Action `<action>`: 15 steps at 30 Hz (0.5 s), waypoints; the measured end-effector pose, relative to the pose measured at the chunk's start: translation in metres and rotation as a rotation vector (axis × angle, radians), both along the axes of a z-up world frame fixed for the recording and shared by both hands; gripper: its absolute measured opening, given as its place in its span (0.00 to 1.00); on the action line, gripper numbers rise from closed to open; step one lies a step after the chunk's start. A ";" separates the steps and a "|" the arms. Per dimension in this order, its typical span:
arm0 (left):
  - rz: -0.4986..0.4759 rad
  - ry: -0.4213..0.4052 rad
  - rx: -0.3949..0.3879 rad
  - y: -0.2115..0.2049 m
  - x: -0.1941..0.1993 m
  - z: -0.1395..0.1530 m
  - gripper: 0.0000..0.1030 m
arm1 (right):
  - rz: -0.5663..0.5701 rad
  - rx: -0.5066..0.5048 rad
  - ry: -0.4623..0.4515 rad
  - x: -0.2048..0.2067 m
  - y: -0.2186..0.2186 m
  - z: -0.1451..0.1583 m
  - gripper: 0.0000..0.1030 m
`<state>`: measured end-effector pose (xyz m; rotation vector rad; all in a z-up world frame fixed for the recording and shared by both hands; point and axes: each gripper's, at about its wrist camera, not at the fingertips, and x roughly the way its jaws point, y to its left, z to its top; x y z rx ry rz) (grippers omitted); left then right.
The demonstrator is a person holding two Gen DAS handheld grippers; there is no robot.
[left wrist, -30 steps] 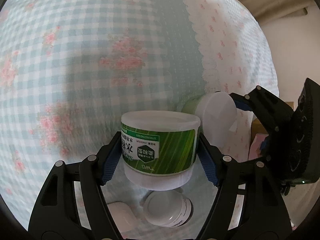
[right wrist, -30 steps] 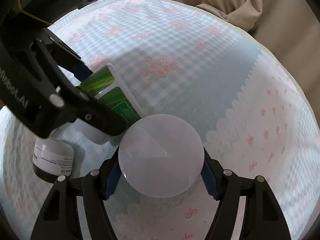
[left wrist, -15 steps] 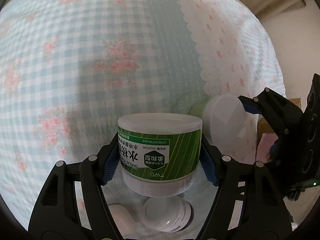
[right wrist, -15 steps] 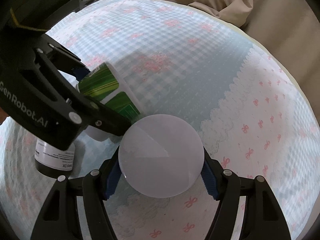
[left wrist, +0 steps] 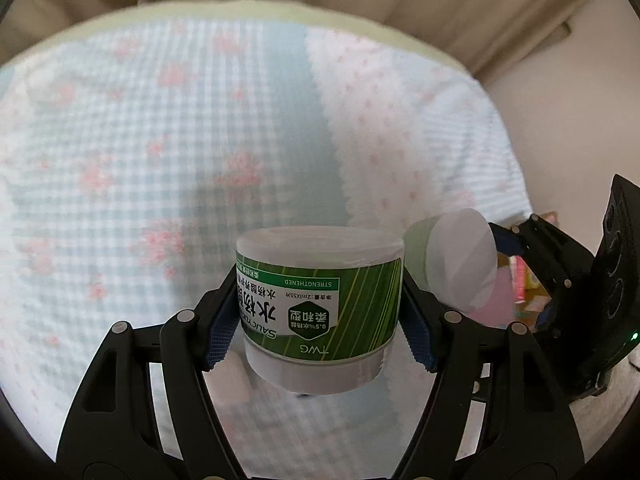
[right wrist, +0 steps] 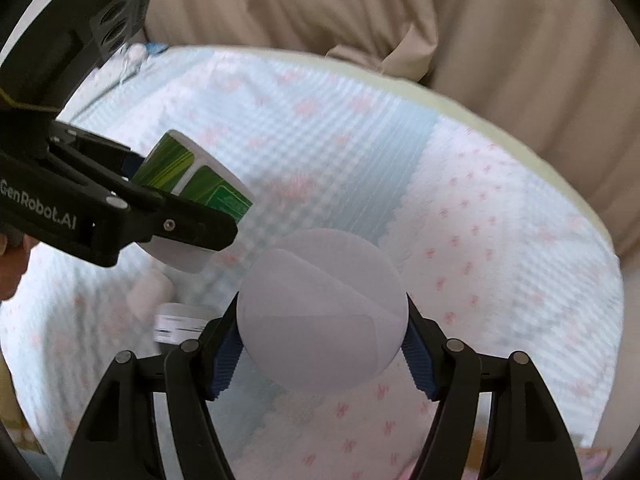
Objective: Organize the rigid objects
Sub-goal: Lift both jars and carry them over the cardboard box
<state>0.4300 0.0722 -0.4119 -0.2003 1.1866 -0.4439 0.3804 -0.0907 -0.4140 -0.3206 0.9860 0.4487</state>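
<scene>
My left gripper point(left wrist: 318, 322) has its jaws clamped on the green-labelled jar point(left wrist: 320, 312). The blue pads point(left wrist: 219, 334) press both sides of the jar at label height. The jar sits square between the jaws, white cap end toward the lens side below, label text reading inverted in my left view. It is held clear of the bed cover point(left wrist: 160, 160) beneath.

My right gripper point(right wrist: 323, 346) has its jaws clamped on the white-lidded jar point(right wrist: 322, 312). The round white face of that jar fills the gap between the jaws and points at the camera; the pads point(right wrist: 416, 364) bear on its left and right rim. Its pale green body shows only in the left view, where the same jar point(left wrist: 460, 260) sits just right of the green-labelled jar, near but apart.

In the right view, the green-labelled jar point(right wrist: 196, 196) is up and to the left of the white face, tilted, held in the left gripper point(right wrist: 172, 220).

On the bed cover point(right wrist: 480, 220) below the left gripper lie a small white-labelled bottle point(right wrist: 180, 322) and a blurred white object point(right wrist: 150, 294) just beside it. I cannot tell whether they touch.

Beige curtain point(right wrist: 360, 20) hangs behind the bed.
</scene>
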 end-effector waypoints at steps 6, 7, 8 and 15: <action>-0.009 -0.062 -0.016 -0.001 -0.039 0.076 0.66 | -0.124 0.040 -0.011 -0.042 -0.015 0.072 0.64; -0.015 -0.070 -0.016 -0.003 -0.046 0.090 0.66 | -0.149 0.053 -0.012 -0.050 -0.018 0.086 0.64; -0.021 -0.077 -0.022 -0.006 -0.052 0.102 0.66 | -0.171 0.064 -0.014 -0.058 -0.022 0.100 0.64; -0.096 -0.154 -0.026 -0.041 -0.096 0.174 0.66 | -0.265 0.055 -0.042 -0.104 -0.058 0.168 0.64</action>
